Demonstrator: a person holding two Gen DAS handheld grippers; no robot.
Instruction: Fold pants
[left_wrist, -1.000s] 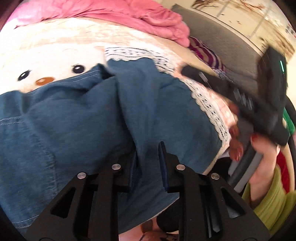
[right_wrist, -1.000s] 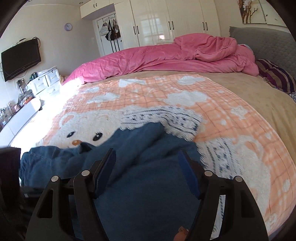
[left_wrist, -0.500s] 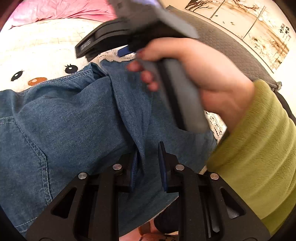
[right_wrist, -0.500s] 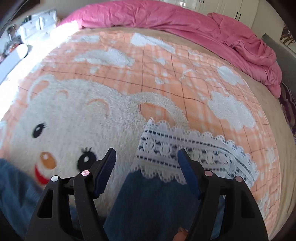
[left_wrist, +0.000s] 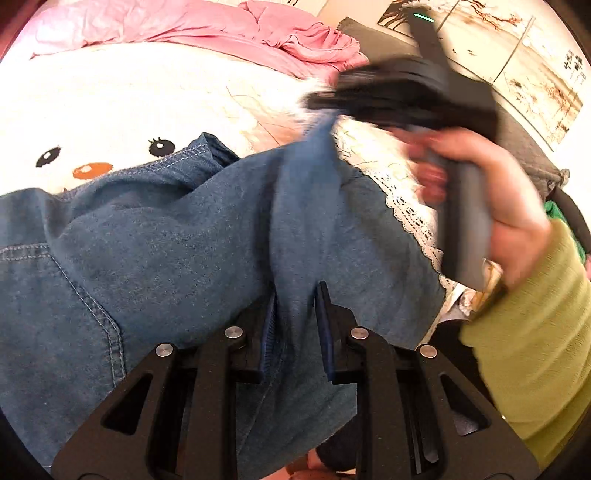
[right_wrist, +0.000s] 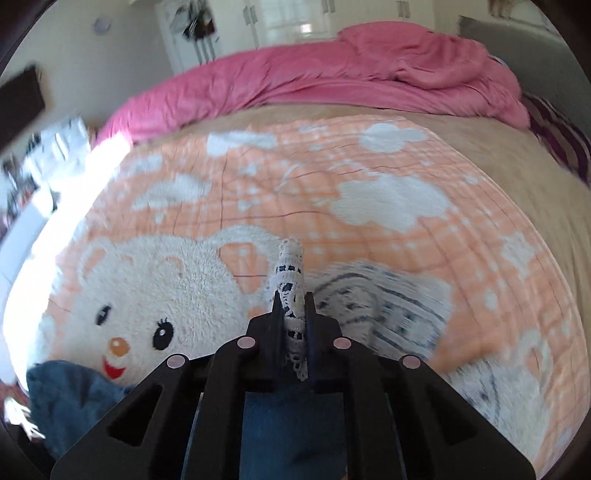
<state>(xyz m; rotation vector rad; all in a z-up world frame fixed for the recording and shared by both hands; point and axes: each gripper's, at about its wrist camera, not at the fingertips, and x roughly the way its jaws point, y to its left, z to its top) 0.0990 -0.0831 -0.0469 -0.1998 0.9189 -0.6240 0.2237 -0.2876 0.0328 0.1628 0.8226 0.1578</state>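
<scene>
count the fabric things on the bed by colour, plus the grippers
Blue: 1, the denim pants with lace hem
Pink: 1, the duvet
Orange and white: 1, the bear blanket
Purple striped: 1, the pillow
Black grippers: 2, left gripper, right gripper
Total: 6

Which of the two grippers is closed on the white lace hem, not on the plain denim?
The right gripper: white lace hem stands pinched between its fingers. The left gripper clamps a plain blue fold of the pants.
</scene>
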